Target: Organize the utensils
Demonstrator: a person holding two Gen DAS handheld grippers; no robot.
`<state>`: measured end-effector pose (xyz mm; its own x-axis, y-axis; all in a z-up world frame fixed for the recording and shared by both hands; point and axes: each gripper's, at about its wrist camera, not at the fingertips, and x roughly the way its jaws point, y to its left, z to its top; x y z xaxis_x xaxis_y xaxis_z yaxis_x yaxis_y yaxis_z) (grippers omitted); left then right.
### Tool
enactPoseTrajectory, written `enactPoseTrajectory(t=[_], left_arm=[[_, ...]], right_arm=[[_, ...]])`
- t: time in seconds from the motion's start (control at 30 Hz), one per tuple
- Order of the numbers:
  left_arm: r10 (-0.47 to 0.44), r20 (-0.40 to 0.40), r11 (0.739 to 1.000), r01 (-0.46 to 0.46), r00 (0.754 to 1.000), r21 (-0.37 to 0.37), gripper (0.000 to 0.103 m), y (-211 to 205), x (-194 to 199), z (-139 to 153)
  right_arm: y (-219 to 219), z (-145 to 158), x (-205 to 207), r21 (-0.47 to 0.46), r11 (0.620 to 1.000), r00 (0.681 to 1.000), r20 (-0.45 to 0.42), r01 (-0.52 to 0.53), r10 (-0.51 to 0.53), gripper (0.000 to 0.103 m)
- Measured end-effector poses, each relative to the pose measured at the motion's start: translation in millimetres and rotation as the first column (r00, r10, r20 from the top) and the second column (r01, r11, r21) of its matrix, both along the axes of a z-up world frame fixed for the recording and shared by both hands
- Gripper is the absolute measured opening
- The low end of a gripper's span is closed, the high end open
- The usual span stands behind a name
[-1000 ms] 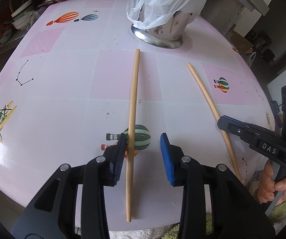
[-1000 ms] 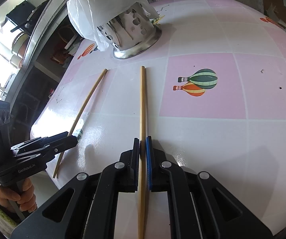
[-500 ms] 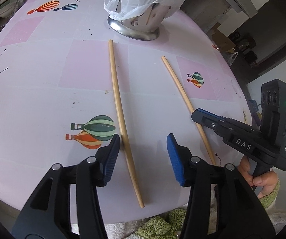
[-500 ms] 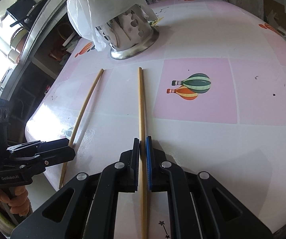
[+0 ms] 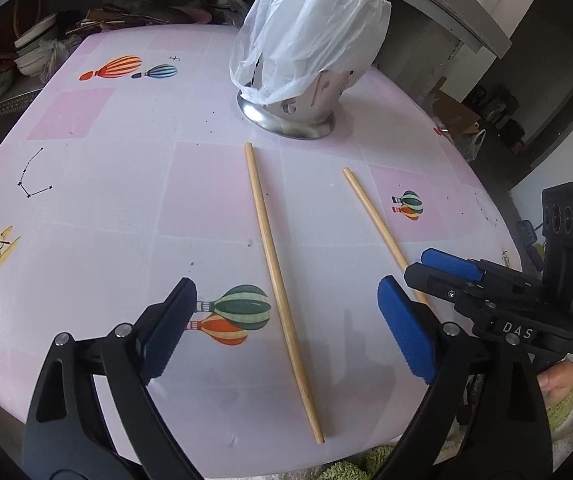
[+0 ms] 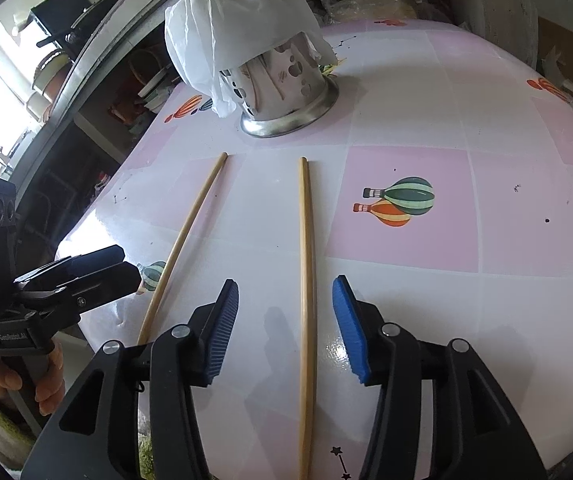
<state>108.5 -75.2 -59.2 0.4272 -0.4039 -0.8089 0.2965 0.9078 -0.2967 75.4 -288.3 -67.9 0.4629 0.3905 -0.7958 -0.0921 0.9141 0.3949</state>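
Chopsticks, one (image 5: 276, 276) between the spread jaws of the left hand-held gripper (image 5: 286, 328) and one (image 6: 306, 280) between the right hand-held gripper's (image 6: 286, 328) just-opened jaws, lie loose on the bench (image 5: 126, 208), not yet in the bag-lined holder (image 5: 306, 80).

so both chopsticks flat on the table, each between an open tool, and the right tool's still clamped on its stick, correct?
Not clamped. The right wrist view shows the right tool open, its jaws having just been opening, the chopstick lying free between the pads. The rest holds: the left tool is open over the other chopstick, both flat on the table.
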Motion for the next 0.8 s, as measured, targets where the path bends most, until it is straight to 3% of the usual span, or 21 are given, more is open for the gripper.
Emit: enactPoseTrajectory(t=[0.27, 0.57, 0.8], left_arm=[[-0.031, -0.008, 0.998, 0.03, 0.999, -0.061, 0.089, 0.5, -4.0, -0.3], [-0.021, 0.156, 0.993, 0.039, 0.988, -0.113, 0.093, 5.8, -9.4, 27.2], [0.012, 0.153, 0.975, 0.023, 0.988, -0.222, 0.095, 16.6, -6.9, 33.9]], right_arm=[[0.1, 5.5, -1.0, -0.011, 1.0, 1.0, 0.023, 0.003, -0.003, 0.051], [0.6, 8.3, -2.5, -0.021, 1.0, 0.999, 0.038, 0.004, -0.004, 0.051], [-0.7, 9.3, -2.3, -0.025, 1.0, 0.999, 0.042, 0.012, -0.011, 0.051]])
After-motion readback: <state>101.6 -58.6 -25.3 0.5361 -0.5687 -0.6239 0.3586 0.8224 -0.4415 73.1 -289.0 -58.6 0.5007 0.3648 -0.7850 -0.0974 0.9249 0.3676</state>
